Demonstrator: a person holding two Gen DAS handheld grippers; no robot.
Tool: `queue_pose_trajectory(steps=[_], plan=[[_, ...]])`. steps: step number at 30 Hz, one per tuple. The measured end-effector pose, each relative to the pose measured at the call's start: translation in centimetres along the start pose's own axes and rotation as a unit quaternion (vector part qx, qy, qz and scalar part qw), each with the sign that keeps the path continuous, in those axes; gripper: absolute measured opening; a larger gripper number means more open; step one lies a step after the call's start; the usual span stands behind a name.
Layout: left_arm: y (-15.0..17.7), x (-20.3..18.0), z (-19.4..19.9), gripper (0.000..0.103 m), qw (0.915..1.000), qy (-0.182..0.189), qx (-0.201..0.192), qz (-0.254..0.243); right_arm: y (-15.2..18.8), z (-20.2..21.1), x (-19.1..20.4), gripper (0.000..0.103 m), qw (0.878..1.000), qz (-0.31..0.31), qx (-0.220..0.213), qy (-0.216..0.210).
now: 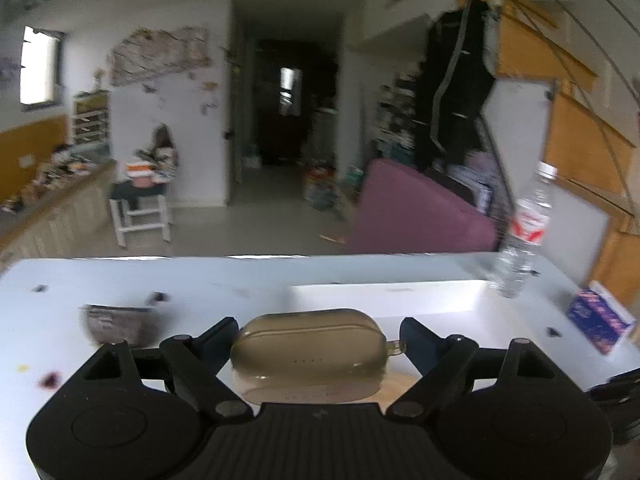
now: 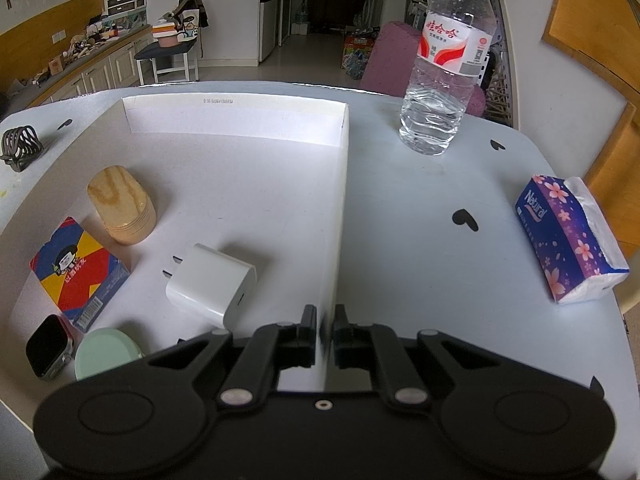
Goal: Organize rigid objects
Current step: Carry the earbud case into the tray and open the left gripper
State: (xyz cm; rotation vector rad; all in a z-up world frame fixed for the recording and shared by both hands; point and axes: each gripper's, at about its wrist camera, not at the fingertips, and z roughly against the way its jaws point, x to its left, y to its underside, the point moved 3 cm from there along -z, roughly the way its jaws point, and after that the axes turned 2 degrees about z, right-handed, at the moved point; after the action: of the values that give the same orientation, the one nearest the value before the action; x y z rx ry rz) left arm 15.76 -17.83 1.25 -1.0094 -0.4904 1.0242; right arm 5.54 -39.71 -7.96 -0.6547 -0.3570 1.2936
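My left gripper (image 1: 316, 338) holds a translucent beige earbud case (image 1: 310, 356) between its fingers, above the near part of the white box (image 1: 384, 292). My right gripper (image 2: 325, 322) is shut on the box's right wall (image 2: 338, 216). In the right wrist view the box holds a white charger (image 2: 212, 286), a wooden oval block (image 2: 122, 204), a colourful card box (image 2: 78, 274), a smartwatch (image 2: 48, 346) and a mint green round lid (image 2: 108, 354).
A water bottle (image 2: 446, 64) stands on the white table (image 2: 420, 220) beyond the box's right side. A tissue pack (image 2: 570, 238) lies at the right. A dark coiled holder (image 2: 20, 146) sits at the left. A grey pouch (image 1: 116, 322) lies left of my left gripper.
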Motion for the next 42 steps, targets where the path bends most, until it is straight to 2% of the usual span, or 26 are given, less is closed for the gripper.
queue_pose_trajectory(steps=[8, 14, 26, 32, 36, 42], plan=[[0.6, -6.6, -5.7, 0.087, 0.9971, 0.039, 0.065, -0.006, 0.0, 0.0, -0.1, 0.008, 1.000, 0.001, 0.000, 0.001], [1.9, -10.3, -9.5, 0.087, 0.9932, 0.067, 0.095, 0.009, 0.0, 0.2, 0.0, 0.008, 1.000, 0.004, 0.001, 0.002], [5.2, -13.6, -13.6, 0.088, 0.9857, 0.074, 0.152, -0.003, 0.0, 0.0, 0.0, 0.008, 1.000, 0.005, 0.001, 0.003], [5.3, -13.9, -13.4, 0.088, 0.9857, 0.072, 0.152, -0.016, 0.1, 0.1, 0.1, 0.008, 1.000, 0.007, 0.002, 0.004], [5.0, -13.9, -13.1, 0.097, 0.9858, 0.079, 0.148, -0.010, 0.0, 0.1, 0.1, 0.008, 1.000, 0.007, 0.002, 0.004], [3.8, -13.5, -11.4, 0.101, 0.9881, 0.074, 0.130, -0.034, 0.0, 0.1, 0.1, 0.008, 1.000, 0.007, 0.002, 0.003]])
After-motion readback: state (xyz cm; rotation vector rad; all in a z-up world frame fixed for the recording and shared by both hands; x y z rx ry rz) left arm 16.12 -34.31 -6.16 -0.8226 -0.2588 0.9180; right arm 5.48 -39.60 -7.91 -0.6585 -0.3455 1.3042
